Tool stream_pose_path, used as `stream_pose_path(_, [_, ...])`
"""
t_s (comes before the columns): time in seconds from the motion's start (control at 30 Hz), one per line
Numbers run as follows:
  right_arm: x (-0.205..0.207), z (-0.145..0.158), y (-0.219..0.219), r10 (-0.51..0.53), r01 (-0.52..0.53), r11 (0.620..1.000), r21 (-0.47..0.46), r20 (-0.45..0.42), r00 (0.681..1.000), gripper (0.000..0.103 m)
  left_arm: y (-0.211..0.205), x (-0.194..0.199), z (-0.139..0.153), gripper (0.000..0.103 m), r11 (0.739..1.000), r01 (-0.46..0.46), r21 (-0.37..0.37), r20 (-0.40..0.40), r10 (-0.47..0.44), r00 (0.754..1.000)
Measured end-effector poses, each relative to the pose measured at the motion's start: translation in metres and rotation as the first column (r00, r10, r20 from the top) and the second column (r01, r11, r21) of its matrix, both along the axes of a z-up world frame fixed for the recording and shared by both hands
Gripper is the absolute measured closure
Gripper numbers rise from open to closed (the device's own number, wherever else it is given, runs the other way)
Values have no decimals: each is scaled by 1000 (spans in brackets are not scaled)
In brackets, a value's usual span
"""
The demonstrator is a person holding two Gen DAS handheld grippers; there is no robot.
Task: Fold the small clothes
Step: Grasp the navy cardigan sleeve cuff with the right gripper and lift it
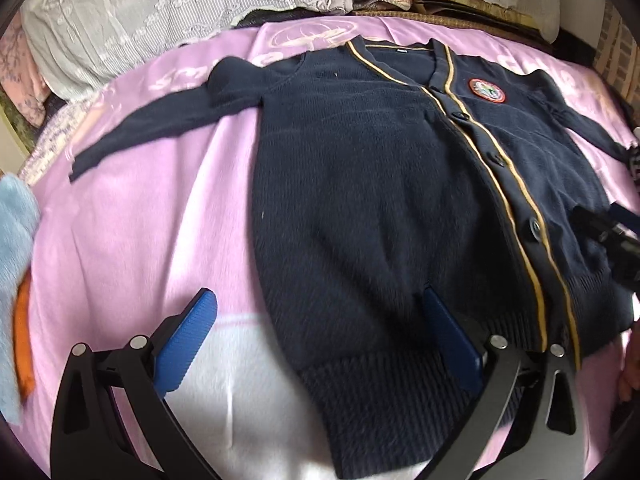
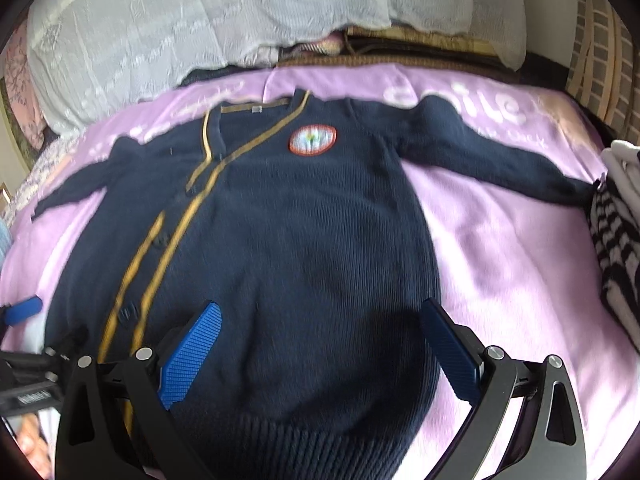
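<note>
Ribbed hem [image 1: 384,392] of the cardigan [image 1: 360,200] is seen closest, right under both claws. The cardigan is laid flat on the pink blanket [image 1: 140,240], front up, buttoned, with both sleeves spread out to the sides. The left claw [image 1: 320,344] is held wide apart over the hem, with nothing in it. The right claw [image 2: 320,356] is also held wide apart over the hem, empty too.

No fold has been made yet, so the first step looks to be at hand. Next, a side or a sleeve [image 2: 500,164] would likely need to be pinched and brought across the badge [image 2: 312,140] side. The knit looks thick and soft, so a firm pinch may be needed.

Left of the cardigan, a blue cloth [image 1: 16,248] is seen. Right of it, a striped pile [image 2: 616,252] is touched by the sleeve cuff. Behind the cardigan, a white lace cover [image 2: 200,32] is draped.
</note>
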State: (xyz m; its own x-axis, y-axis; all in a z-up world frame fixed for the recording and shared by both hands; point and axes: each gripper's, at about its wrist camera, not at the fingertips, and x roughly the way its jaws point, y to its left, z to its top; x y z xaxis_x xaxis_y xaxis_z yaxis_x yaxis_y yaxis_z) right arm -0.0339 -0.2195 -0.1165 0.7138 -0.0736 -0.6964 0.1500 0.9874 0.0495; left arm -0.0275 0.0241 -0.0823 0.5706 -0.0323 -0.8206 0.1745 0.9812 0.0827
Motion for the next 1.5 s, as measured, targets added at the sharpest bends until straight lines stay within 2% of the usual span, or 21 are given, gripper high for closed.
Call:
stream_pose_path(0.1, [-5, -9, 11, 21, -24, 997, -67, -44, 999, 3, 11, -4, 1, 4, 997, 3, -76, -20, -5, 1000])
stream_pose_path(0.17, [-11, -12, 18, 45, -51, 993, -106, -58, 997, 3, 13, -10, 7, 4, 996, 9, -83, -2, -9, 1000])
stream_pose_path(0.33, [-18, -9, 9, 127, -130, 991, -44, -73, 989, 3, -5, -17, 38, 4, 998, 62, 8, 113, -63, 992])
stream_pose_path(0.4, [-20, 2, -3, 146, -145, 989, 8, -46, 988, 3, -17, -12, 49, 4, 996, 81, 41, 144, -86, 986])
stream_pose_path(0.5, [-25, 33, -49, -30, 21, 995, 96, 96, 995, 3, -35, 5, 58, 4, 994, 102, 48, 146, -108, 983])
stream_pose_path(0.6, [-16, 49, -95, -166, 137, 969, 206, 127, 978, 3, -53, 29, 37, 4, 992, 117, 41, 64, -120, 991])
stream_pose_path(0.67, [-9, 49, -124, -267, 233, 943, 240, 121, 956, 3, -64, 38, 11, 4, 990, 116, 82, -15, -115, 993])
stream_pose_path(0.7, [-6, 48, -133, -300, 262, 930, 257, 119, 947, 3, -65, 40, 5, 4, 990, 111, 87, -20, -110, 994])
stream_pose_path(0.83, [4, 36, -175, -448, 381, 836, 396, 89, 890, 3, -61, 44, 33, 4, 993, 100, 61, 31, -102, 994])
stream_pose_path(0.93, [20, 27, -188, -512, 440, 785, 435, 59, 857, 4, -61, 60, 57, 4, 997, 74, 19, 49, -75, 996])
stream_pose_path(1.0, [28, 22, -193, -567, 496, 748, 441, 36, 823, 4, -65, 74, 71, 4, 998, 58, -10, 52, -58, 997])
stream_pose_path(1.13, [42, 15, -213, -695, 615, 637, 465, -1, 719, 3, -83, 104, 79, 4, 1000, 26, -7, 67, -26, 997])
stream_pose_path(1.23, [58, 8, -229, -762, 693, 568, 445, -35, 647, 3, -90, 121, 63, 4, 999, -31, -14, 43, 32, 999])
stream_pose_path(1.37, [67, 4, -253, -790, 715, 551, 430, -9, 613, 3, -78, 128, 12, 4, 998, -41, -46, -66, 38, 997])
stream_pose_path(1.43, [64, 3, -261, -798, 712, 540, 448, 4, 603, 3, -66, 130, 11, 4, 990, -51, -134, -84, 40, 996])
stream_pose_path(1.5, [61, 4, -266, -800, 702, 537, 469, 19, 599, 4, -62, 131, 13, 4, 985, -48, -163, -87, 34, 996])
